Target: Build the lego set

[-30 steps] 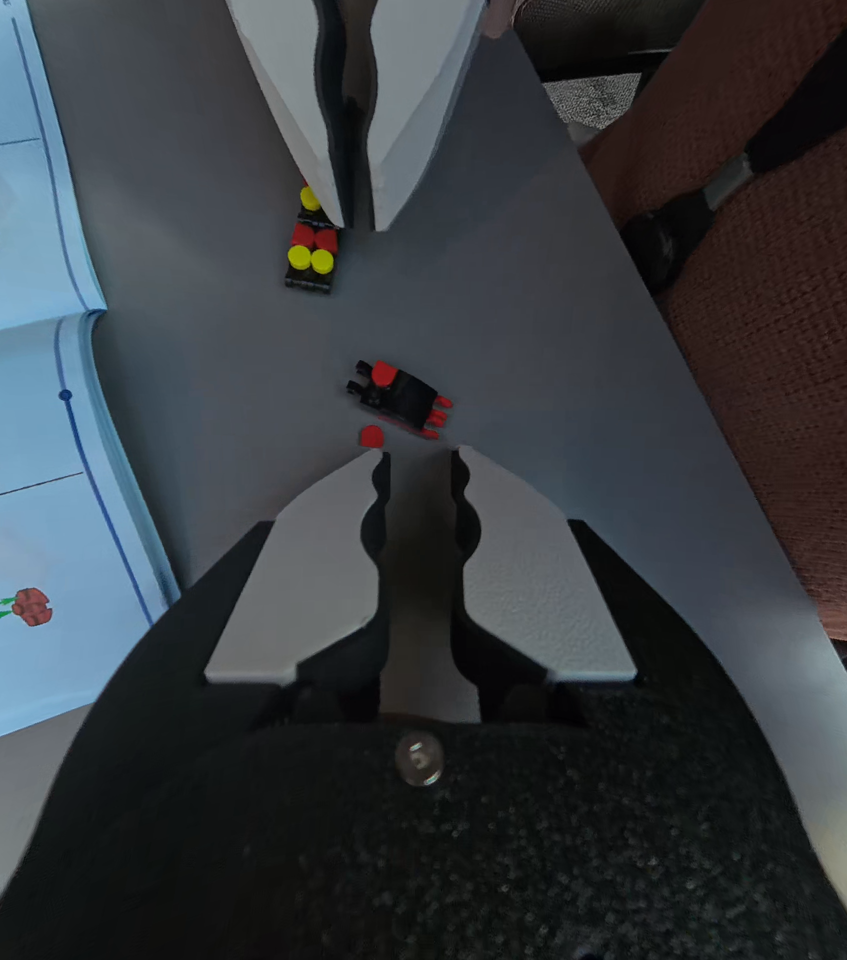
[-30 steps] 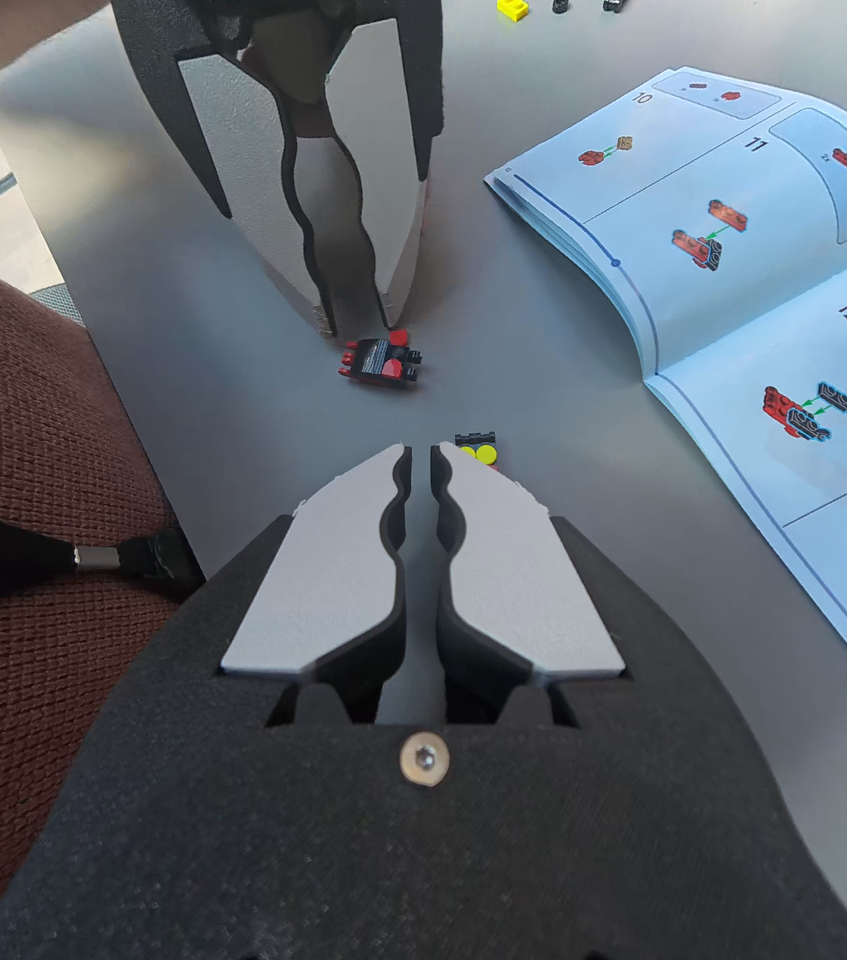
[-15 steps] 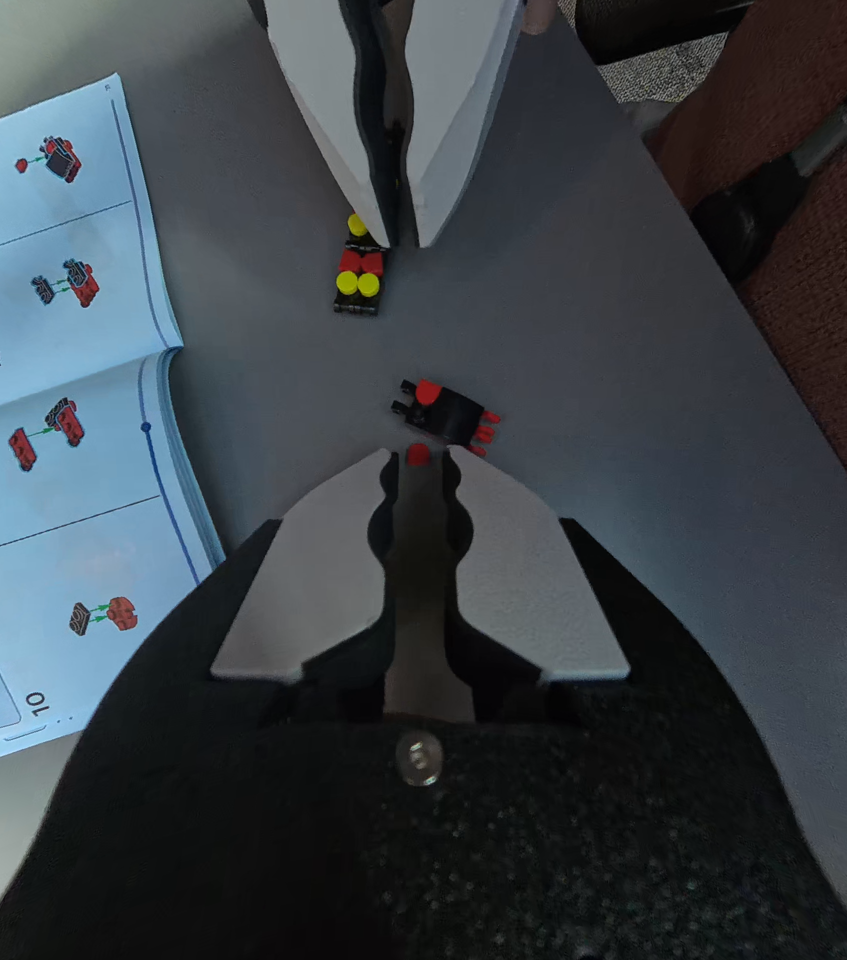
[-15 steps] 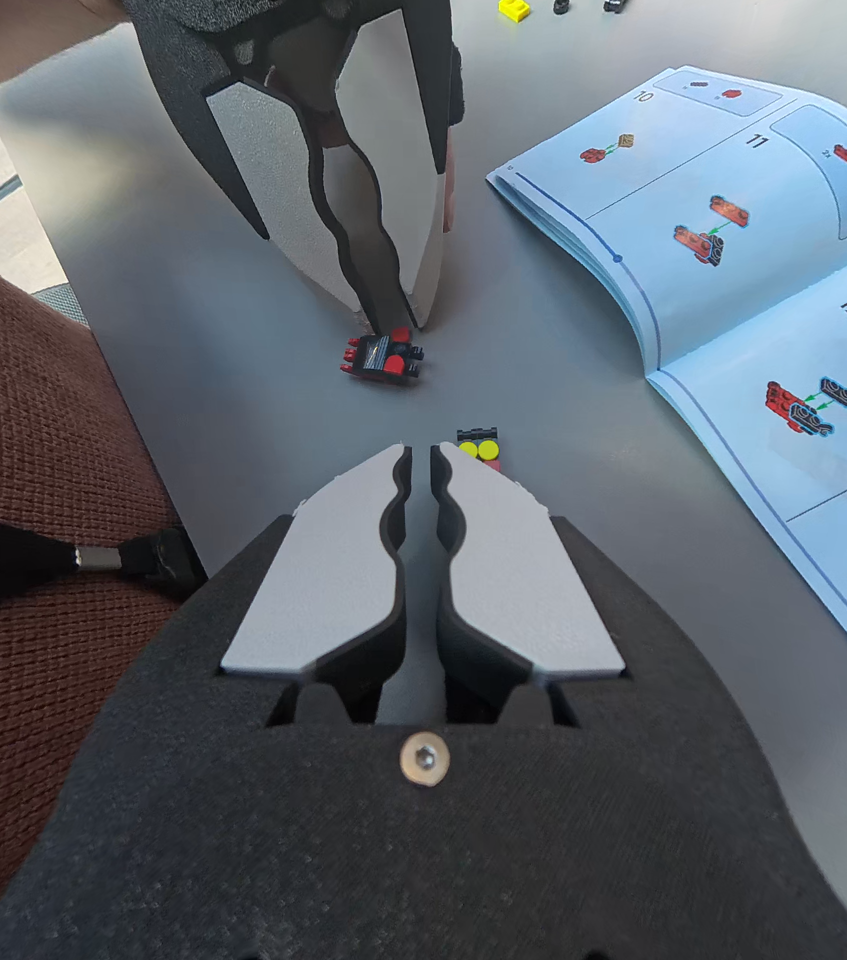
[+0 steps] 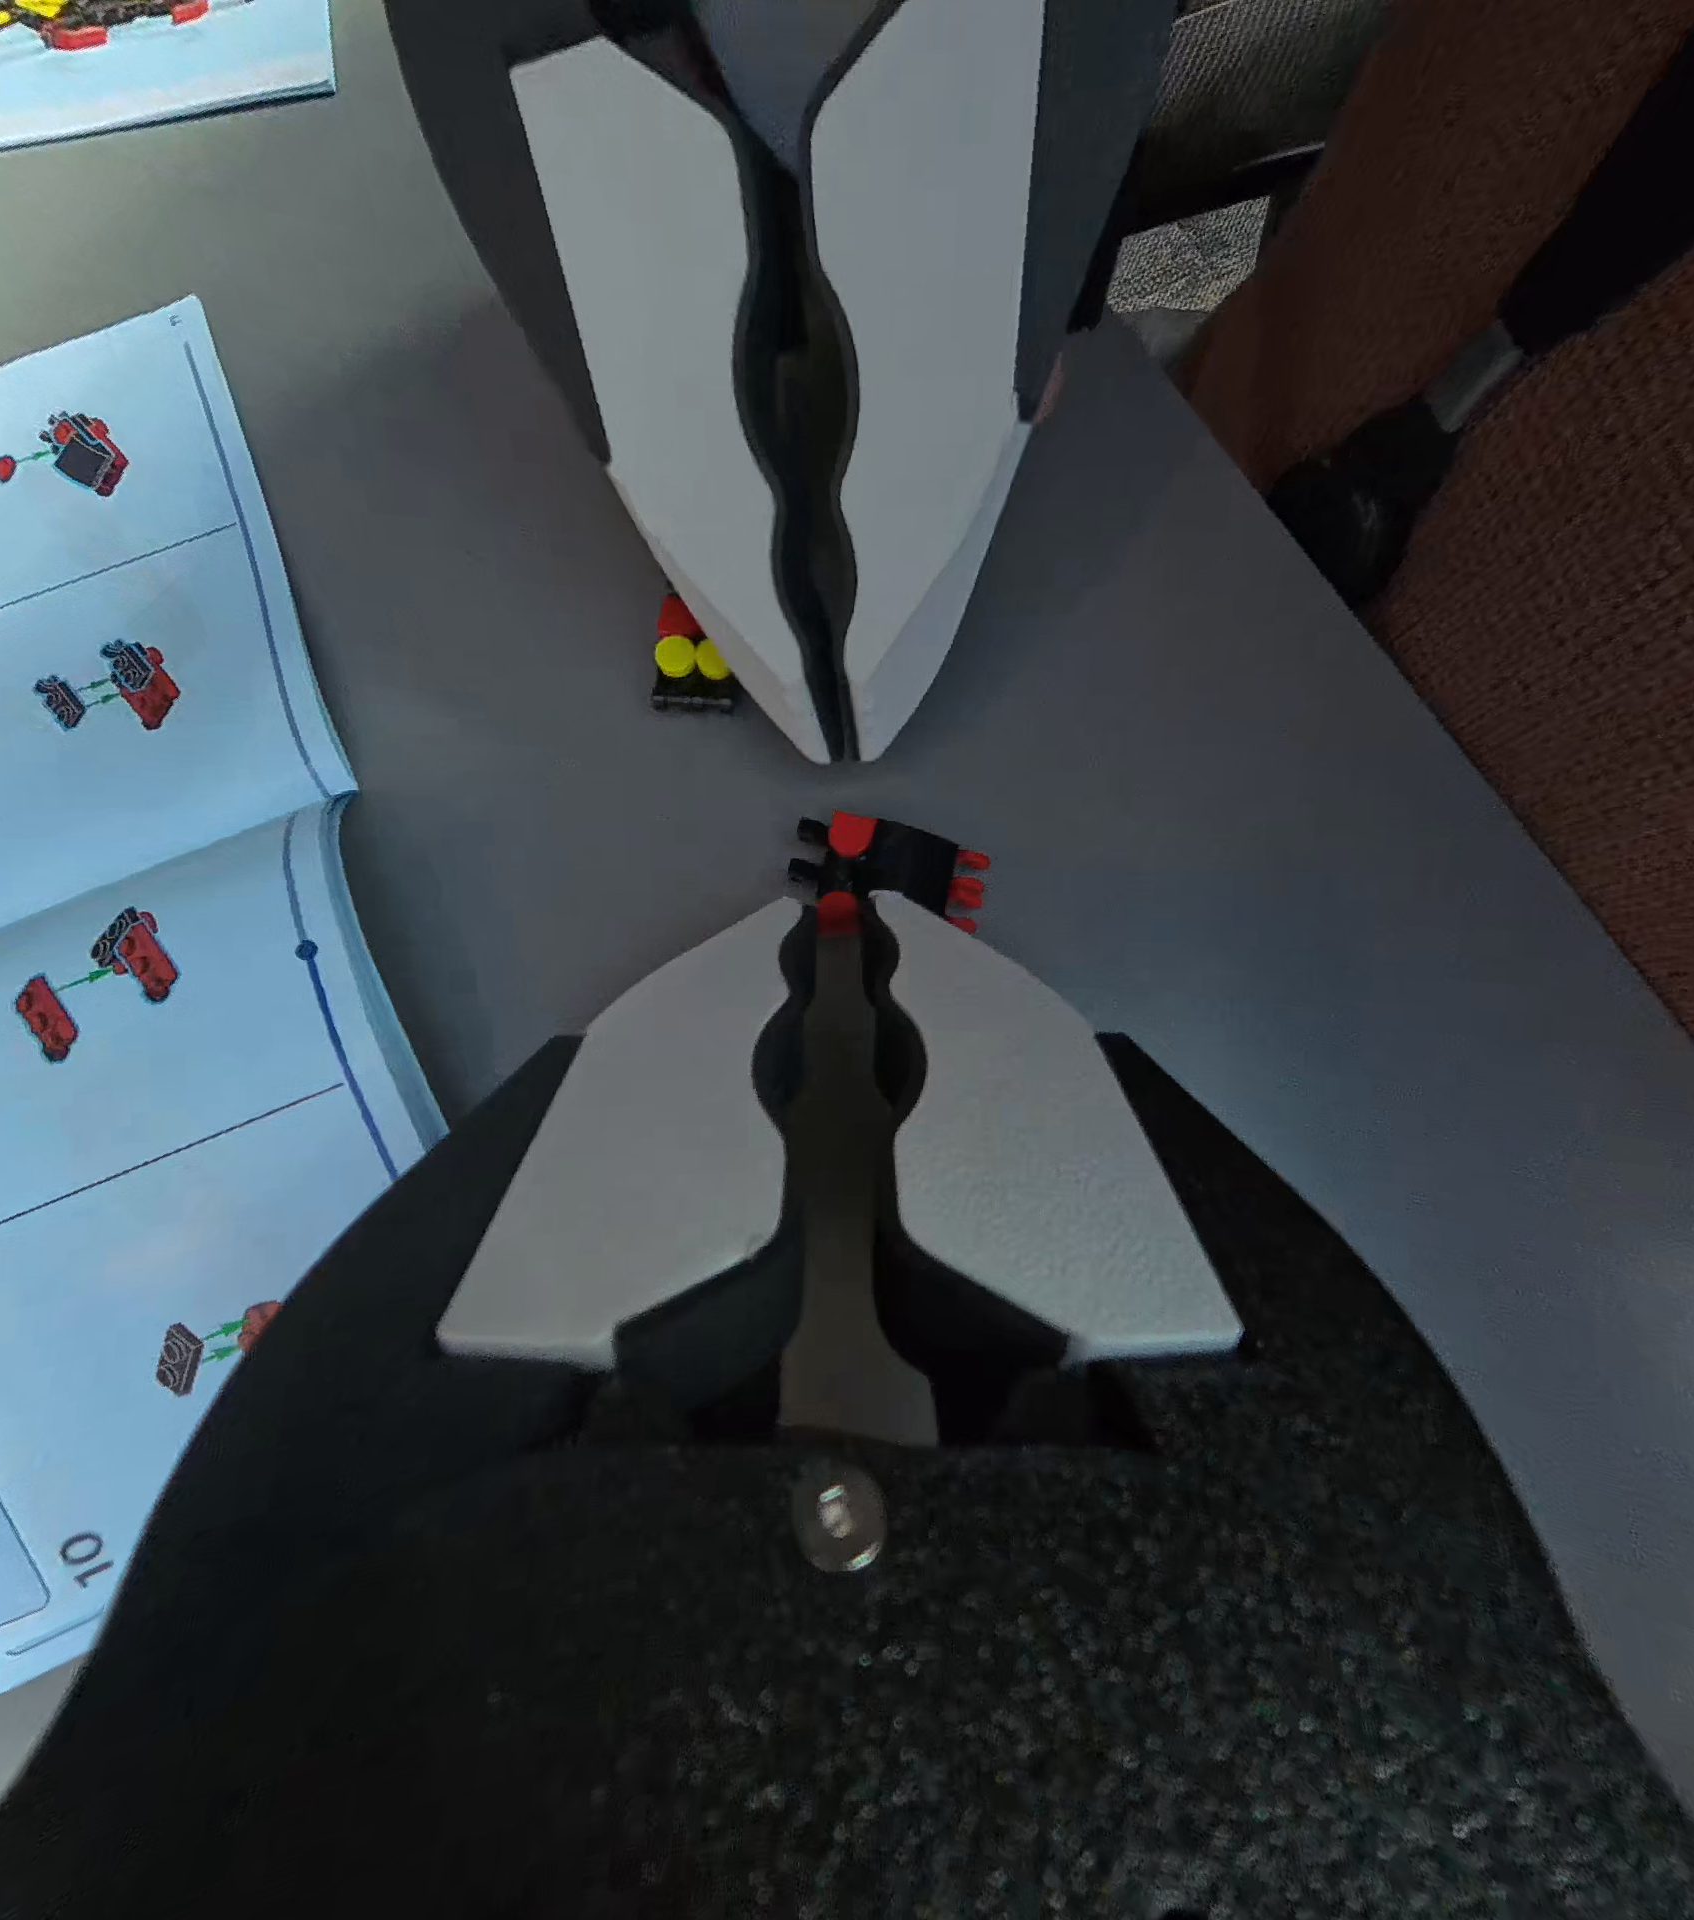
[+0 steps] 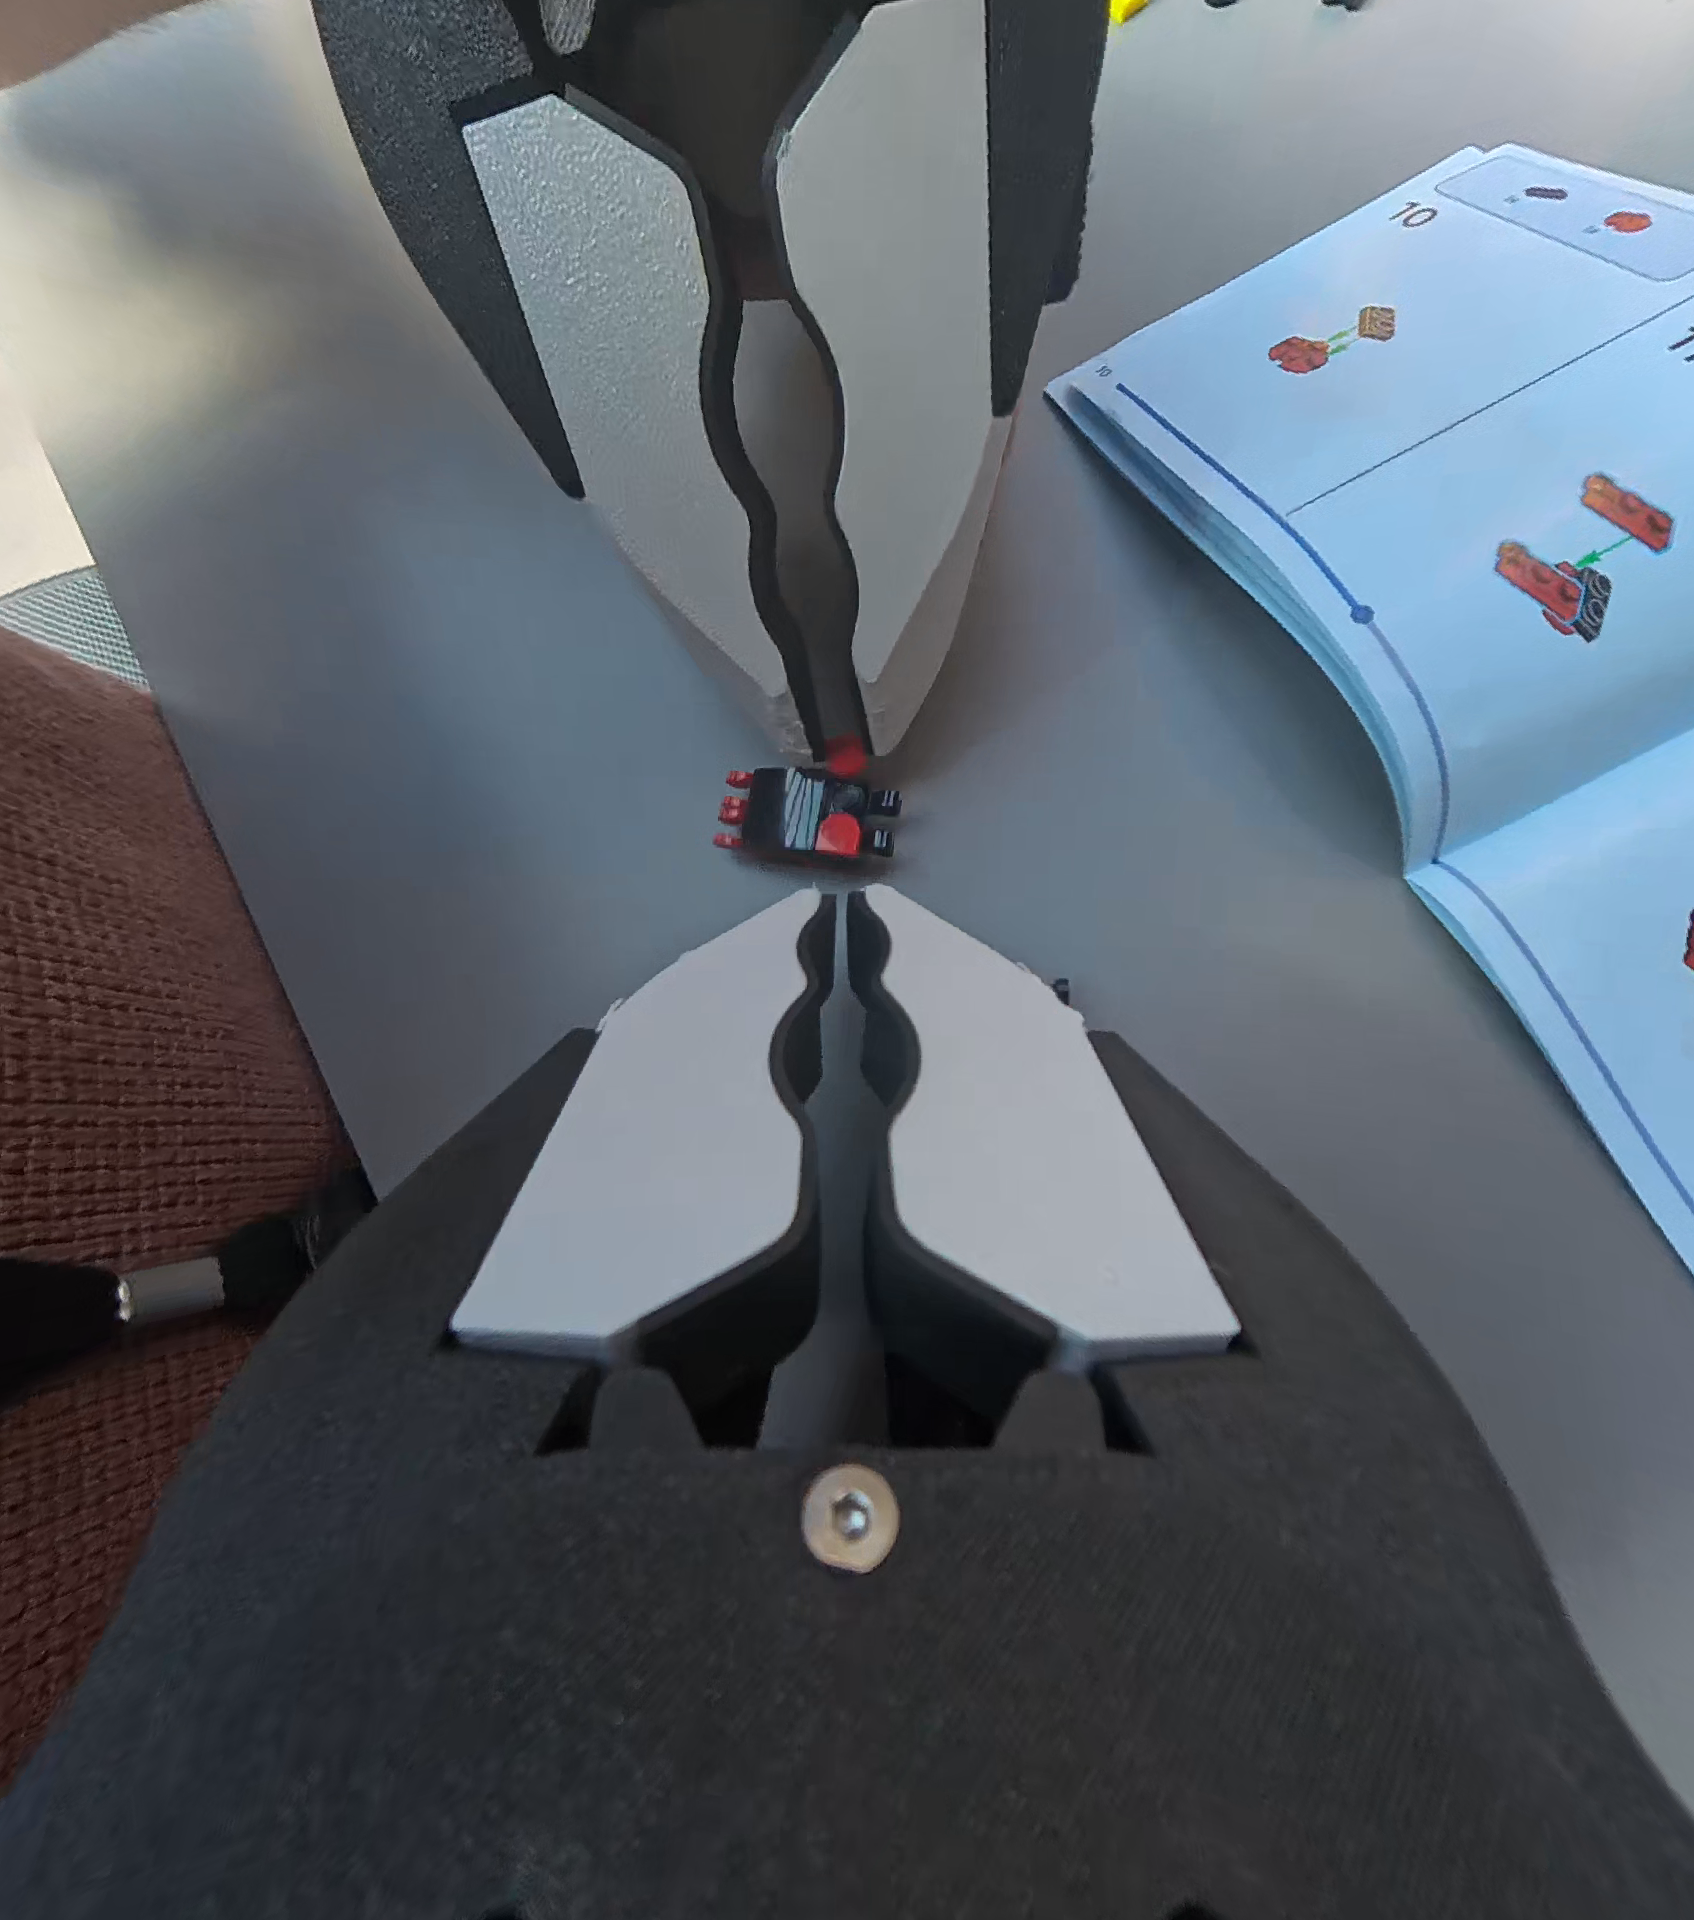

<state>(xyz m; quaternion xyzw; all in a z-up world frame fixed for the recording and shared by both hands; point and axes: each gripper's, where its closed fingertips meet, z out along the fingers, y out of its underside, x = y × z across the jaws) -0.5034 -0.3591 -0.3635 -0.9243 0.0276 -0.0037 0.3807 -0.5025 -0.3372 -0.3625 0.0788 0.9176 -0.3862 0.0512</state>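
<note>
A small black and red lego assembly lies on the grey table, also in the right wrist view. My left gripper is shut on a small red round piece, held right at the assembly's near side; the piece also shows in the right wrist view. My right gripper is shut and empty, its tips just short of the assembly's other side; it also shows in the left wrist view. A second assembly with yellow and red studs lies beside the right gripper.
An open instruction booklet lies to the left in the left wrist view and at the right in the right wrist view. A brown fabric chair stands past the table edge. Loose yellow and black pieces lie far back.
My left gripper closed on the red round piece that lay on the table and moved it up to the black and red assembly. My right gripper moved from the yellow-studded assembly to the black one.
</note>
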